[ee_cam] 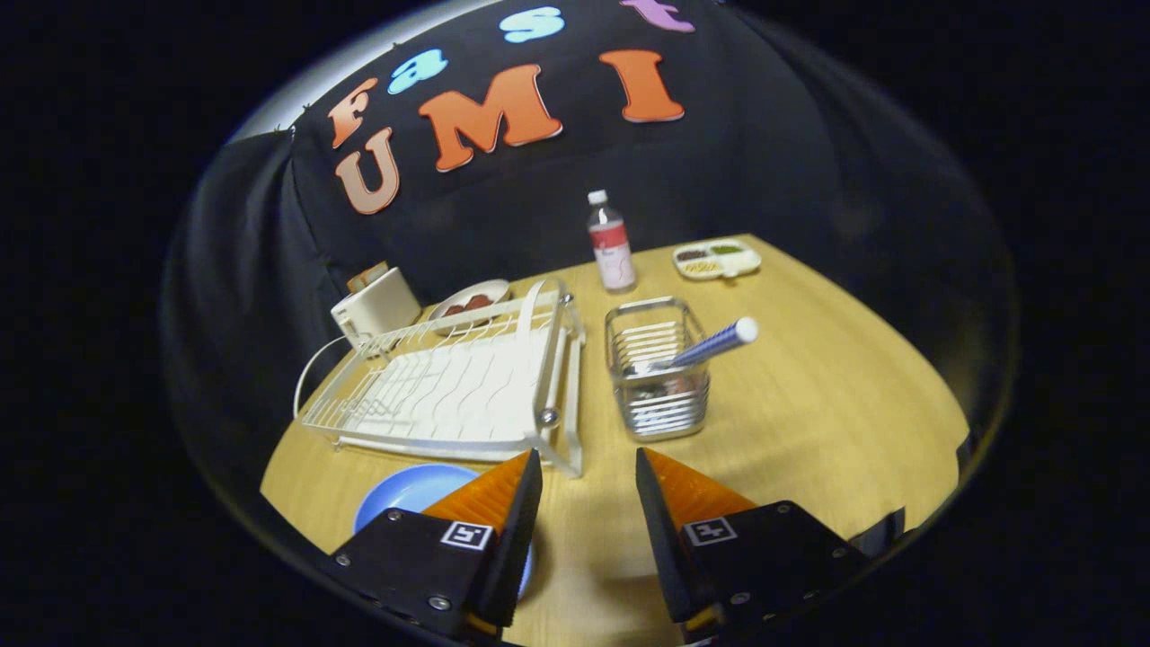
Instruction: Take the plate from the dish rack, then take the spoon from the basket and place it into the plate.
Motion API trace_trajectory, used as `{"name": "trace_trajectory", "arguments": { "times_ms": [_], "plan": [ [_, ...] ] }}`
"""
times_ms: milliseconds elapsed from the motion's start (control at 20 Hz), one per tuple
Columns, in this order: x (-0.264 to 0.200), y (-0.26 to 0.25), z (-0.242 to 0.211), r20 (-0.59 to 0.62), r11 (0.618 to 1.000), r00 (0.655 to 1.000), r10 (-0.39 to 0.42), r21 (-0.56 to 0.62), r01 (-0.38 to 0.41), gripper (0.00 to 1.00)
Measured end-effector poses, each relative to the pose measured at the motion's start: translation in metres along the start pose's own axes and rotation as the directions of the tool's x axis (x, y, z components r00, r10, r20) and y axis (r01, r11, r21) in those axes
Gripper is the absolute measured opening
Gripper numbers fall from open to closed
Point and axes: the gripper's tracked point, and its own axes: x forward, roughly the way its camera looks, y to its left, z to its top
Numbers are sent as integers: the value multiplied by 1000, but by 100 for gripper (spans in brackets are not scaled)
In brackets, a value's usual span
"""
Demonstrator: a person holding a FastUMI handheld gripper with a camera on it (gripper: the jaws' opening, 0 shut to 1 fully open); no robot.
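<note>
The plate [409, 492], a blue one, lies flat on the wooden table [809, 404], just in front of the dish rack [458, 382] and partly under the gripper's left finger. We see the gripper [588, 463] with its fingers spread apart and nothing between them; bare table shows in the gap. The fingers hover above the table, pointing toward the corner of the rack and the basket [656, 377].

The dish rack is a white wire frame on a white drip tray and stands just beyond the plate. The basket, a metal wire holder, stands just right of the rack and just ahead of the right finger. The spoon [710, 346] sits in the basket, its blue striped handle leaning out over the rim, away from the rack. We cannot tell what shape the spoon's lower end has, as the basket wires hide it.

Beyond the basket stands a clear bottle [611, 243] with a red label and white cap. A divided snack tray [717, 259] lies near the table's far edge. Behind the rack we see a white toaster [375, 307] and a bowl [472, 301] holding red items.
</note>
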Motion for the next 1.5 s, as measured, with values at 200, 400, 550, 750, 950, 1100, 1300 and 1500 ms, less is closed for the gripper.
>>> {"name": "trace_trajectory", "arguments": {
  "times_ms": [200, 400, 550, 750, 950, 1100, 1300, 1500],
  "plan": [
    [9, -25, 17, 118, 993, 989, -85, -74, 94, 72],
    [16, -38, 37, 207, 982, 969, -132, -106, 157, 65],
    [21, -48, 46, 224, 984, 962, -155, -55, 172, 56],
    [29, -57, 53, 222, 989, 964, -150, 27, 147, 43],
    [37, -57, 61, 226, 992, 967, -118, 78, 103, 42],
    [39, -51, 69, 247, 991, 963, -103, 105, 80, 25],
    [33, -41, 84, 265, 989, 961, -80, 142, 43, 12],
    [24, -35, 106, 288, 990, 955, -78, 134, 40, 8]
  ]
}}
